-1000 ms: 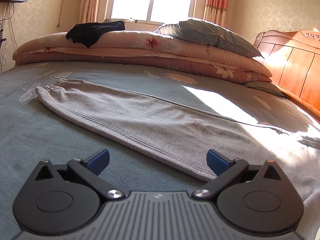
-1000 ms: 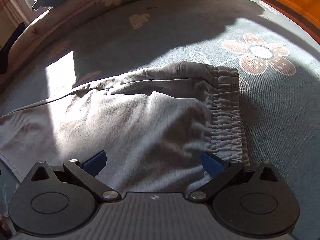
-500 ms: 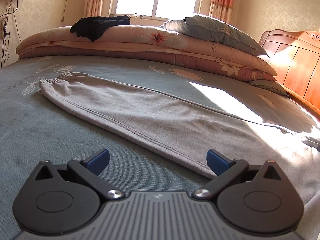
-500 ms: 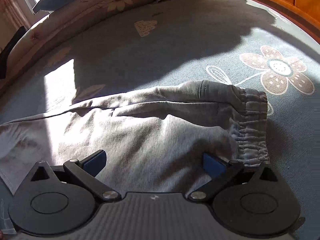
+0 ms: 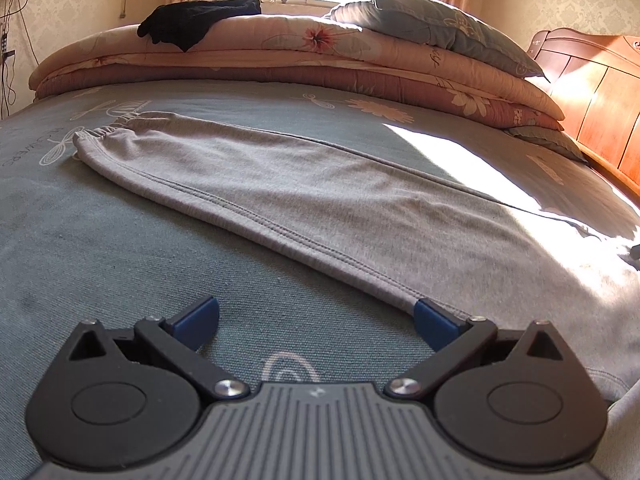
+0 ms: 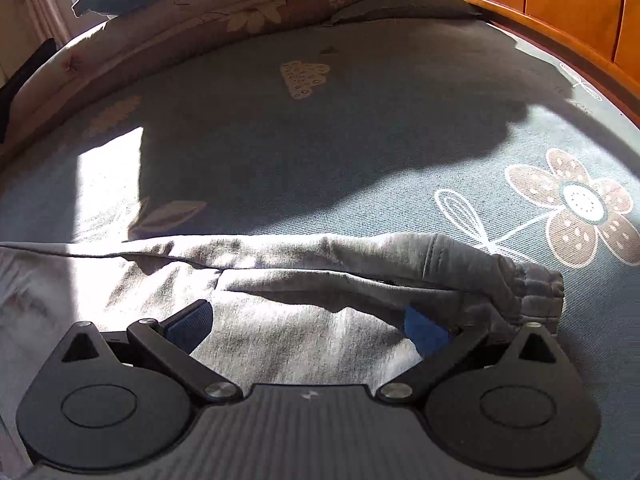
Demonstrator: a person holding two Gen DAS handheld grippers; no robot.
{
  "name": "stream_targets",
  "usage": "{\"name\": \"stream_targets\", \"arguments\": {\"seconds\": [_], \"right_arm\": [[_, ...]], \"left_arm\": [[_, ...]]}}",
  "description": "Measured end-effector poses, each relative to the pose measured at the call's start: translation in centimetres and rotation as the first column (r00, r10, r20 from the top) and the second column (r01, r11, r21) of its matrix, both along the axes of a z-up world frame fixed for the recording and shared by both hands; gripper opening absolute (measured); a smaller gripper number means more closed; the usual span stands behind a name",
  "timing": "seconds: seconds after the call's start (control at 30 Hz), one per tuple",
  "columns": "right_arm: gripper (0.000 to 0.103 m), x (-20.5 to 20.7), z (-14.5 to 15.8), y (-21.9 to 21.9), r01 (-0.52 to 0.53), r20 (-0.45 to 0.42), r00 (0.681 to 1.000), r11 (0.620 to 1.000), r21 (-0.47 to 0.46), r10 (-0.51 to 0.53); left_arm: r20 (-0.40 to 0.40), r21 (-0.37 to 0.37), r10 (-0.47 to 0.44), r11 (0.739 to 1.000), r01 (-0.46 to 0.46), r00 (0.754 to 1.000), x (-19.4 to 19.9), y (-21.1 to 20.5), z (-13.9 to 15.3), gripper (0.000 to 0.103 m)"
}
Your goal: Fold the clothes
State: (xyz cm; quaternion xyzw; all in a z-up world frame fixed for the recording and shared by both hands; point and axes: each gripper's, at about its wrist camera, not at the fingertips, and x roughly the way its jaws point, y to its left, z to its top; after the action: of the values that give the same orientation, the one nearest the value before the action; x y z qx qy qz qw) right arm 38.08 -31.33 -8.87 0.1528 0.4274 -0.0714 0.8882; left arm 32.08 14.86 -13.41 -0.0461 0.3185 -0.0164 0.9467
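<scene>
Grey trousers (image 5: 320, 200) lie stretched across the blue-green bedsheet (image 5: 100, 240), legs stacked lengthwise, cuffs (image 5: 100, 134) at the far left, elastic waistband (image 6: 536, 292) at the right. Your left gripper (image 5: 316, 320) sits low over the sheet, jaws apart, nothing between them; the right blue pad (image 5: 434, 320) is just at the trousers' near seam edge. Your right gripper (image 6: 308, 324) hovers over the waist end, jaws also wide apart, holding nothing, right pad close to the bunched waistband. Risks as I judge them: the waist end is rumpled, with a raised fold (image 6: 320, 276) behind your pads, so pinching there may catch only the top layer and the stack slides apart. The left side could grab bedsheet along with the seam since the pads sit partly over bare sheet. Strong sun patch (image 5: 460, 156) washes out the edges, so misjudging the hem is easy. Whether this is a half-done fold or a lay-flat, can't tell.
</scene>
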Motion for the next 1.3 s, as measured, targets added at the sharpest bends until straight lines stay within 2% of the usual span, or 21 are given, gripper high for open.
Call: {"name": "stream_targets", "arguments": {"seconds": [0.13, 0.2, 0.27, 0.33, 0.37, 0.5, 0.57, 0.67, 0.73, 0.83, 1.03, 1.13, 1.3], "right_arm": [[0.103, -1.7, 1.1, -1.2, 0.001, 0.029, 1.000, 0.993, 0.121, -0.004], [0.103, -1.5, 0.1, -1.1, -0.011, 0.004, 1.000, 0.995, 0.100, 0.010], [0.103, -0.6, -1.1, -1.2, -0.006, -0.011, 1.000, 1.000, 0.031, 0.007], [0.103, 0.7, -2.0, -2.1, 0.003, 0.006, 1.000, 1.000, -0.002, -0.003], [0.103, 1.3, -2.2, -2.6, 0.009, 0.019, 1.000, 1.000, 0.011, -0.009], [0.103, 2.7, -1.3, -3.7, 0.039, 0.016, 0.999, 0.998, 0.051, -0.040], [0.103, 2.0, 0.0, -3.1, 0.018, 0.048, 0.999, 0.999, 0.030, -0.019], [0.103, 1.0, 0.9, -2.3, -0.048, 0.105, 0.994, 0.998, 0.047, 0.042], [0.103, 2.0, -0.3, -2.0, -0.054, 0.060, 0.997, 0.998, 0.045, 0.052], [0.103, 4.1, -2.5, -1.9, -0.054, 0.022, 0.998, 0.998, -0.023, 0.055], [0.103, 5.8, -0.1, 0.5, -0.044, 0.019, 0.999, 0.998, -0.048, 0.045], [0.103, 5.3, 1.1, 3.5, -0.097, 0.012, 0.995, 0.995, -0.028, 0.098], [0.103, 5.3, -0.7, 9.0, -0.198, -0.080, 0.979, 0.972, -0.129, 0.189]], "left_arm": [[-0.003, 0.052, -0.019, 0.998, 0.019, 1.000, -0.2, -0.6, 0.3, 0.102], [0.030, 0.064, -0.049, 0.997, 0.046, 0.998, -0.8, -1.0, 0.8, 0.102], [0.081, 0.070, -0.083, 0.995, 0.077, 0.993, -1.3, -1.5, 1.4, 0.102], [0.114, 0.092, -0.102, 0.992, 0.092, 0.988, -1.7, -2.0, 1.7, 0.102], [0.123, 0.104, -0.107, 0.990, 0.095, 0.987, -1.7, -2.2, 1.7, 0.102], [0.119, 0.103, -0.124, 0.988, 0.112, 0.985, -1.4, -2.2, 1.5, 0.102], [0.112, 0.098, -0.123, 0.989, 0.112, 0.986, -1.3, -2.2, 1.4, 0.102], [0.108, 0.091, -0.125, 0.989, 0.115, 0.986, -1.2, -2.1, 1.4, 0.102], [0.112, 0.093, -0.128, 0.989, 0.118, 0.985, -1.4, -2.2, 1.4, 0.102], [0.114, 0.091, -0.128, 0.989, 0.118, 0.985, -1.4, -2.1, 1.4, 0.102], [0.108, 0.066, -0.120, 0.991, 0.113, 0.987, -1.2, -1.7, 1.3, 0.102], [0.112, 0.061, -0.108, 0.993, 0.101, 0.988, -1.3, -1.5, 1.3, 0.102], [0.117, 0.057, -0.096, 0.994, 0.090, 0.988, -1.4, -1.3, 1.4, 0.102]]}}
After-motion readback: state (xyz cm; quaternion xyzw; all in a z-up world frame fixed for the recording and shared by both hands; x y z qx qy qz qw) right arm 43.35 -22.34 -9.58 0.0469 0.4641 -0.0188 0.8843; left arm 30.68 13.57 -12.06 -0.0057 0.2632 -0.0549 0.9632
